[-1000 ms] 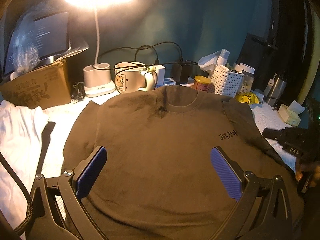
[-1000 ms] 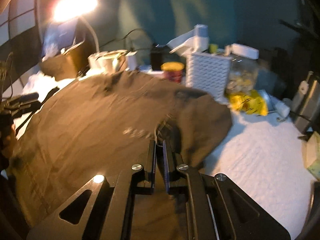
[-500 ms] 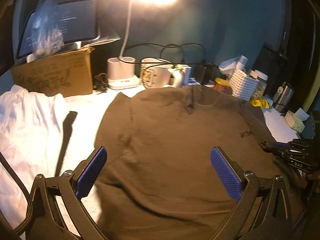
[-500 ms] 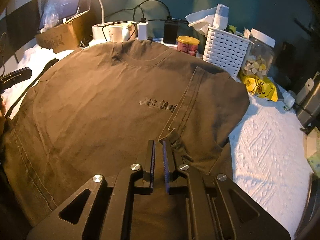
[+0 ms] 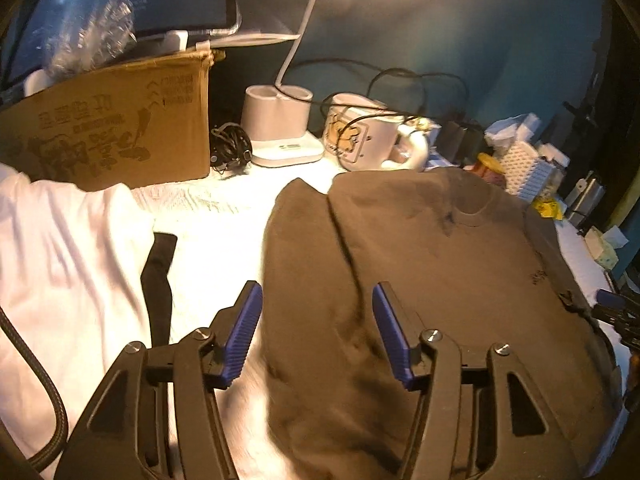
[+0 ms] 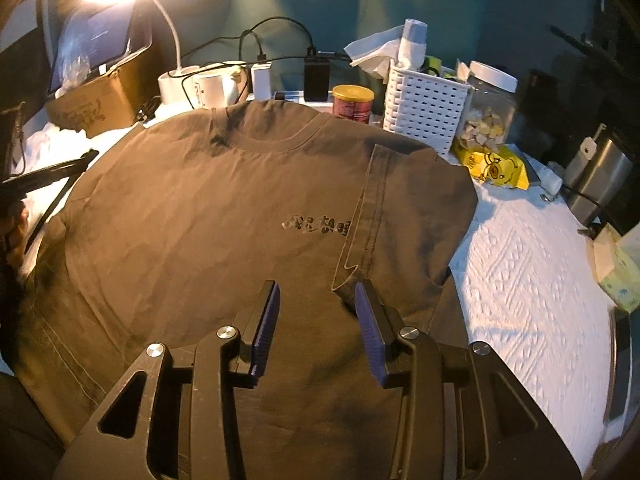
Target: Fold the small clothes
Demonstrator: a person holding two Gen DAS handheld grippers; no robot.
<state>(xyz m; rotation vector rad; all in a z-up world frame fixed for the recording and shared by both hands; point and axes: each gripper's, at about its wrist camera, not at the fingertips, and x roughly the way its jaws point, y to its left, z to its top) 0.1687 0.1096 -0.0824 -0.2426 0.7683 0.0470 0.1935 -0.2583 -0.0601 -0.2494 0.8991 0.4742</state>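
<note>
A dark brown T-shirt point(image 6: 224, 216) lies flat, front up, on the white textured cloth point(image 6: 528, 264). Its right sleeve point(image 6: 404, 200) is folded inward over the chest, next to the black print point(image 6: 314, 226). My right gripper point(image 6: 316, 316) is open and empty just above the sleeve's cuff. In the left wrist view the shirt point(image 5: 432, 280) fills the middle and right. My left gripper point(image 5: 316, 328) is open and empty over the shirt's left sleeve point(image 5: 300, 248), near its edge. The right gripper's tip point(image 5: 616, 312) shows at the far right.
A white garment point(image 5: 68, 272) and a black strip point(image 5: 158, 280) lie left of the shirt. Behind stand a cardboard box point(image 5: 116, 128), lamp base point(image 5: 280, 124), mug point(image 5: 364, 136), white basket point(image 6: 424, 108), red can point(image 6: 352, 104), jar point(image 6: 488, 108), cables.
My right gripper has opened and let go of the sleeve, which now lies folded over the chest. My left gripper has moved left to the shirt's left sleeve and its jaws have narrowed.
</note>
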